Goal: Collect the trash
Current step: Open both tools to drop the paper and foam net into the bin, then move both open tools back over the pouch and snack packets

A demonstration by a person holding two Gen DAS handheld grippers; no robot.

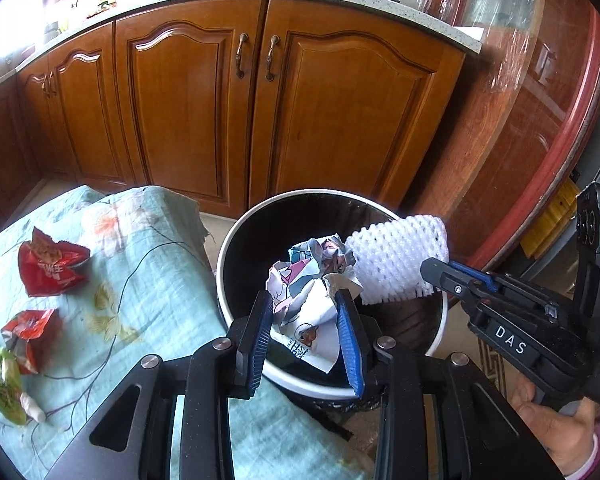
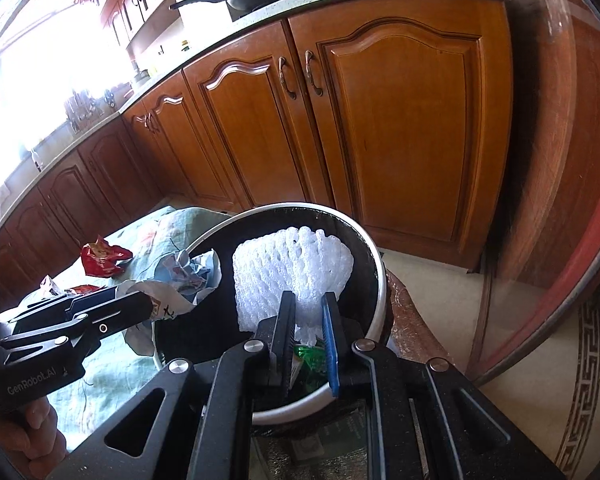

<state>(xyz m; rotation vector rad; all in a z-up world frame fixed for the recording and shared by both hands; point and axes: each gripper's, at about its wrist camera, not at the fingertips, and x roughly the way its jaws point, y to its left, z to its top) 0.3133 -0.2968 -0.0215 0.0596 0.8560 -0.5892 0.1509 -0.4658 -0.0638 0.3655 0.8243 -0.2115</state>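
A round bin (image 1: 236, 240) with a white rim and black inside stands beside a low table; it also shows in the right wrist view (image 2: 374, 280). My left gripper (image 1: 305, 300) is shut on a crumpled printed paper wrapper (image 1: 308, 280) and holds it over the bin. My right gripper (image 2: 307, 300) is shut on a white foam fruit net (image 2: 292, 268), also above the bin opening. The net (image 1: 396, 256) and the right gripper (image 1: 452, 276) show in the left wrist view. Green trash (image 2: 310, 360) lies inside the bin.
A low table with a floral teal cloth (image 1: 140, 280) carries two red snack wrappers (image 1: 52, 264) (image 1: 28, 332) and a green wrapper (image 1: 2, 384). Wooden kitchen cabinets (image 1: 260, 100) stand behind the bin. A round glass-topped table edge (image 2: 560, 260) curves at the right.
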